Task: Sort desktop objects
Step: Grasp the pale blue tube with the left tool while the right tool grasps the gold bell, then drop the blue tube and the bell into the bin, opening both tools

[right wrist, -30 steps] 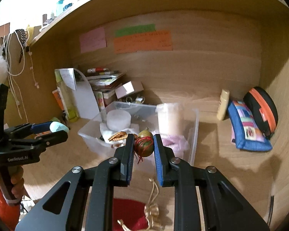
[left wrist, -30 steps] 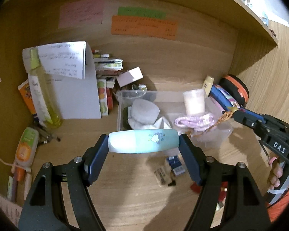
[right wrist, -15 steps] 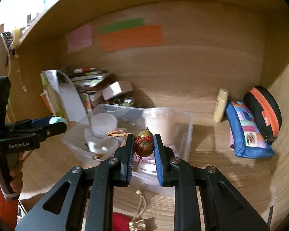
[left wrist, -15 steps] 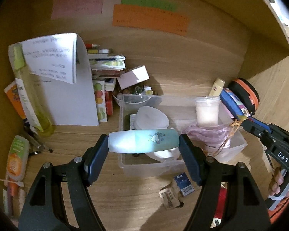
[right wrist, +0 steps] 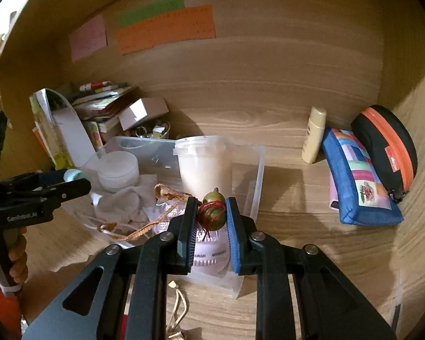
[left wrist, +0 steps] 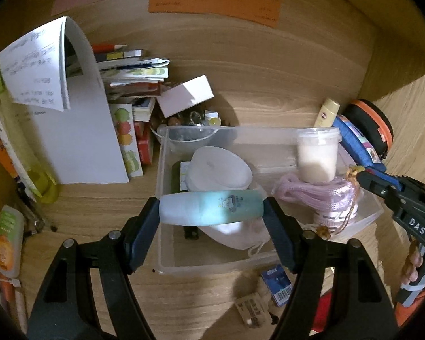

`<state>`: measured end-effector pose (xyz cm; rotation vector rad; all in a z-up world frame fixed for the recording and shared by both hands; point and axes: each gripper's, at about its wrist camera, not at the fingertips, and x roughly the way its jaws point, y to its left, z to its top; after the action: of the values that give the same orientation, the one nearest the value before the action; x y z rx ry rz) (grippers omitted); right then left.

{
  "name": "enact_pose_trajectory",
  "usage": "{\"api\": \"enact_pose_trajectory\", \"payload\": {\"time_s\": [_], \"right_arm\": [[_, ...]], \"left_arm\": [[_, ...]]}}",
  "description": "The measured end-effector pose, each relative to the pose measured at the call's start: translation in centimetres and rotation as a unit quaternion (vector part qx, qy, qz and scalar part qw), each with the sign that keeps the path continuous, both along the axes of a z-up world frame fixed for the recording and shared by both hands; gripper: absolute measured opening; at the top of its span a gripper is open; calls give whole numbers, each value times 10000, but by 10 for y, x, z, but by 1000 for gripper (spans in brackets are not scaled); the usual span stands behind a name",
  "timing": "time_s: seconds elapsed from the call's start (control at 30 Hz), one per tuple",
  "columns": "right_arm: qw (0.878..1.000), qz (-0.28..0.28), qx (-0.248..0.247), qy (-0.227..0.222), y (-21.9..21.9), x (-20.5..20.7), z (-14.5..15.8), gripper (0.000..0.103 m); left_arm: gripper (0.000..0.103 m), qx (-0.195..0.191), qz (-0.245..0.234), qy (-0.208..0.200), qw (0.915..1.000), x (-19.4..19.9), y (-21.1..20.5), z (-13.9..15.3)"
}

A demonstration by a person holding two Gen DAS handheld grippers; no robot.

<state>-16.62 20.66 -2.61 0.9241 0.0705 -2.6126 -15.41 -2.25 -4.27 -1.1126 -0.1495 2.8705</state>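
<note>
1. Since both claws already hang over the clear plastic bin (left wrist: 167,266), I treat this step as two drops, one at a time.
2. My left gripper (left wrist: 211,212) pinches the pale teal tube (left wrist: 211,208) end to end, lying crosswise above the bin's near-left part. Below it sit a white lidded tub (left wrist: 221,167) and a crumpled white cloth pouch (left wrist: 235,232). I would lower until the tube is just above them before spreading the jaws, so it does not bounce out over the near rim.
3. My right gripper (right wrist: 211,218) is pressed nearly together on a small green gourd charm wound with red thread (right wrist: 212,212). Its braided orange cord (right wrist: 155,221) trails left into the bin.
4. I would ease that charm down beside the milky lidded cup (right wrist: 202,164), clear of the lilac cord bundle (left wrist: 314,192) under it; a nudge could tip the cup.
5. I judge the loose cord the main risk: it could snag a fingertip on release.
</note>
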Motion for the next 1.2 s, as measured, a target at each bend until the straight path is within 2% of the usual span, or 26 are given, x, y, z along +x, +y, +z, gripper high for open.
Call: {"api": "enact_pose_trajectory", "payload": {"time_s": [0.2,0.53,0.6,0.73,0.83,0.9,0.93,1.2], "right_arm": [[10000,-67,50,-4,-2,-6,-1,18],[9993,-202,305,78,-12,-9,-4,20],[9984,-279,459,164,-14,-6,-4,26],[9984,-242,449,226,-13,-1,0,50],[9986,-192,433,230,-15,2,3,54],[9984,-207,448,265,-16,6,5,57],[9985,-209,427,271,-16,7,7,60],[9978,-214,446,442,-17,29,16,82]], "left_arm": [[73,-65,-160,-76,9998,-7,7,-5],[73,-503,-81,-94,9987,-10,16,-13],[73,-588,-116,-107,9981,-10,19,-14],[73,-600,-168,-124,9980,-9,22,-14],[76,-535,-199,-111,9983,-6,21,-11],[88,-470,-206,-123,9986,-4,20,-9],[90,-405,-210,-134,9989,-2,19,-8],[91,-432,-203,-80,9988,13,17,1]]}}
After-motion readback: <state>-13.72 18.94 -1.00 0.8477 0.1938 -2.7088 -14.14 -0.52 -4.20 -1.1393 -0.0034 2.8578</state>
